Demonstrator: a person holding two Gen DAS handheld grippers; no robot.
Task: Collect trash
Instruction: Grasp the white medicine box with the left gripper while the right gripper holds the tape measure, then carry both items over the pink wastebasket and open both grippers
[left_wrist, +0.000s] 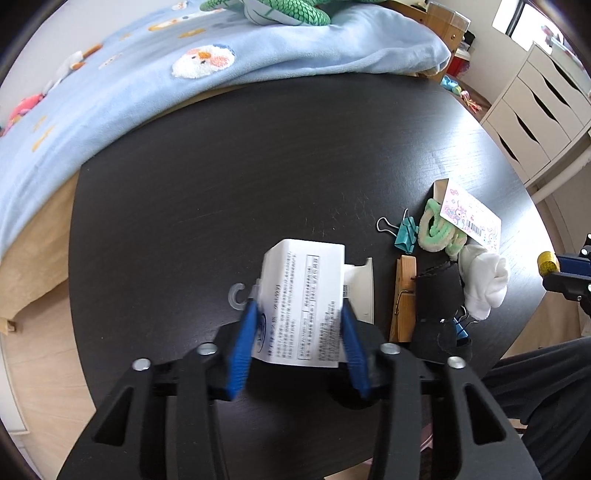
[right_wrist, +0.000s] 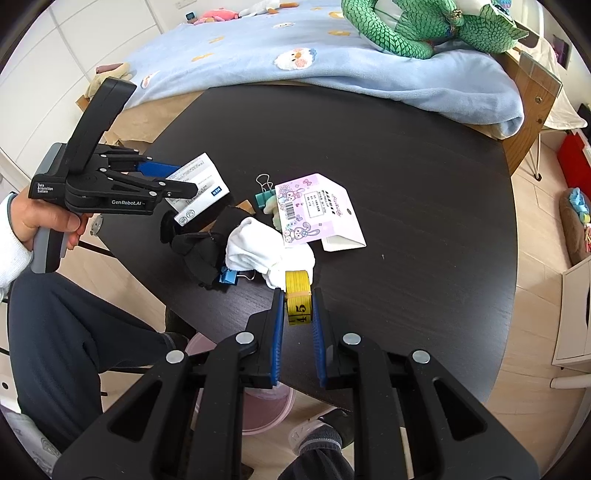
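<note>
Two hand-held grippers over a round dark table (left_wrist: 258, 166), each with an item between its blue pads. Left gripper (left_wrist: 299, 314): jaws closed against the two sides of a white printed card package (left_wrist: 306, 295), held above the table surface, its far end projecting forward past the fingertips; card white, folded, covered in small black text and a ruled table, with a clear plastic hanger hook (left_wrist: 238, 295) at its left edge; the right wrist view shows a blue-and-white logo panel on its other face (right_wrist: 199, 192). Right gripper (right_wrist: 298, 299): jaws narrowly parted with a rolled yellow tape measure (right_wrist: 299, 299) between the pads; whether both pads press on it cannot be told; roll bound by a thin band, black numerals on its near face, sitting at the table's near edge. Remaining on the table, clustered beside the tape measure: white sock (right_wrist: 266, 247), black fabric piece (right_wrist: 201, 251), blue binder clip (right_wrist: 228, 277), teal binder clip (left_wrist: 406, 232), wooden clothespin (left_wrist: 404, 295), green fuzzy loop (left_wrist: 436, 229), pink rabbit-print card (right_wrist: 314, 210).
</note>
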